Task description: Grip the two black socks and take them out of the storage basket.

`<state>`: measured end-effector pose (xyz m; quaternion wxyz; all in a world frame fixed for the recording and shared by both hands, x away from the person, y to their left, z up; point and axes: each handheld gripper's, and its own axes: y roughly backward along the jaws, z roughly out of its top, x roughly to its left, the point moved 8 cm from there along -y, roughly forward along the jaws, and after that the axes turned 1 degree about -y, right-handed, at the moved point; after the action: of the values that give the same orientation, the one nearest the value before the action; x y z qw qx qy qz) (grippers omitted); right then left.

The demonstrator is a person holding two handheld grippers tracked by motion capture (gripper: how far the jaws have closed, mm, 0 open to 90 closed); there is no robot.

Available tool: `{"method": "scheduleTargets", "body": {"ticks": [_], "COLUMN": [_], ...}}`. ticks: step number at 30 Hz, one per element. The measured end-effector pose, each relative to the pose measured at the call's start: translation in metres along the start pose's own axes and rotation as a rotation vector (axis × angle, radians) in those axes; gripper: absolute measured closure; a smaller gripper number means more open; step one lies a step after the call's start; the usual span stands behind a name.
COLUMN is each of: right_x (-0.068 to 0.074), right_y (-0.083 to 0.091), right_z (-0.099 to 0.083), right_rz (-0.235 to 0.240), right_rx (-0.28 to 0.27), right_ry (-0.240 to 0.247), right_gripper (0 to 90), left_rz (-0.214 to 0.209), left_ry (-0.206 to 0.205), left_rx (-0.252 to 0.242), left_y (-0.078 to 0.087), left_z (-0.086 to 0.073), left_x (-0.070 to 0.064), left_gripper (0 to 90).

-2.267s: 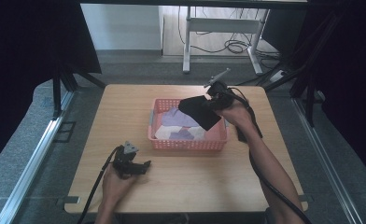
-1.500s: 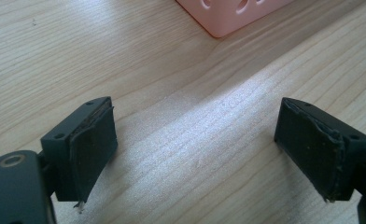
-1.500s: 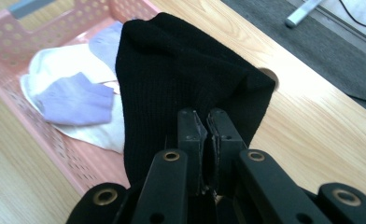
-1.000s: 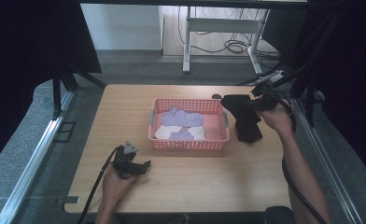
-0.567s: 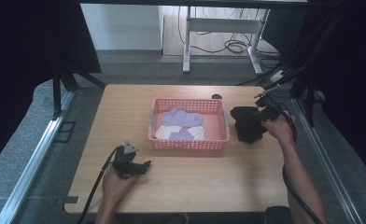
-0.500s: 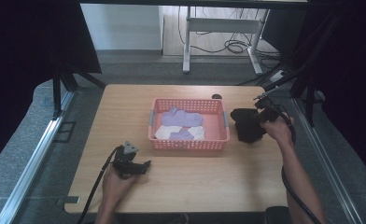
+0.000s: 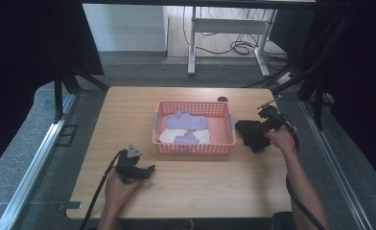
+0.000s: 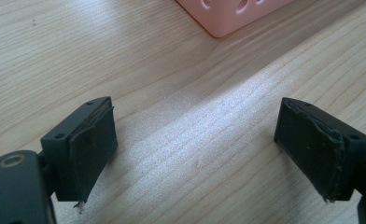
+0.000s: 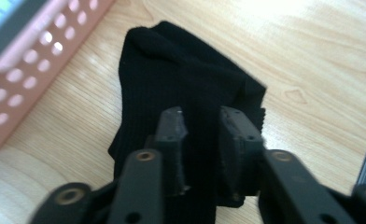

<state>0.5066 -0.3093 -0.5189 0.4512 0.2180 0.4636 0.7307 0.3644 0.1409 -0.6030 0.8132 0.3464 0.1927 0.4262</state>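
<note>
One black sock (image 9: 181, 88) is the thing in hand; it is seen lying on the wooden table (image 7: 200, 191) just to the right of the pink basket (image 7: 194, 148), close to the basket's right wall but outside it. The right gripper (image 9: 202, 154) is set low over the sock, its jaws drawn narrow with a fold of the dark cloth pinched between them; whether the pinch has begun to loosen cannot be told from the pictures. The step in hand is judged to be the laying-down of the sock on the table beside the basket; most of its length is already spread flat on the wood. The next move is judged to call for the jaws to be parted so that the cloth is freed, and then for the gripper to be lifted straight off, lest the fabric be dragged along with a pad.

The sock is seen as ribbed, matt and black, folded over on itself, with one rounded end nearer the basket; it is soft and would be expected to slump when let go. The left gripper (image 8: 197, 154) rests near the front of the table, its jaws spread wide with nothing between them; a corner of the basket shows beyond it. Lilac and white cloths (image 7: 187, 128) are left lying within the basket.
</note>
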Motion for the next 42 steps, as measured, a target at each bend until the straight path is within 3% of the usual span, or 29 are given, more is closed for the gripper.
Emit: {"method": "scheduleTargets", "body": {"ticks": [8, 15, 42], "right_x": [0.008, 0.015, 0.039], "right_y": [0.013, 0.023, 0.055], "right_z": [0.003, 0.005, -0.009], "right_rz": [0.012, 0.016, 0.059], "right_rx": [-0.048, -0.082, -0.13], "right_ry": [0.025, 0.048, 0.11], "right_gripper": [48.3, 40.5, 27.7], "left_rz": [0.0, 0.0, 0.0], "left_ry": [-0.002, -0.004, -0.005], "left_rx": [0.001, 0.004, 0.003], "left_y": [0.0, 0.0, 0.0], "left_z": [0.0, 0.0, 0.0], "left_x": [0.0, 0.0, 0.0], "left_gripper": [12.6, 12.6, 12.6]}}
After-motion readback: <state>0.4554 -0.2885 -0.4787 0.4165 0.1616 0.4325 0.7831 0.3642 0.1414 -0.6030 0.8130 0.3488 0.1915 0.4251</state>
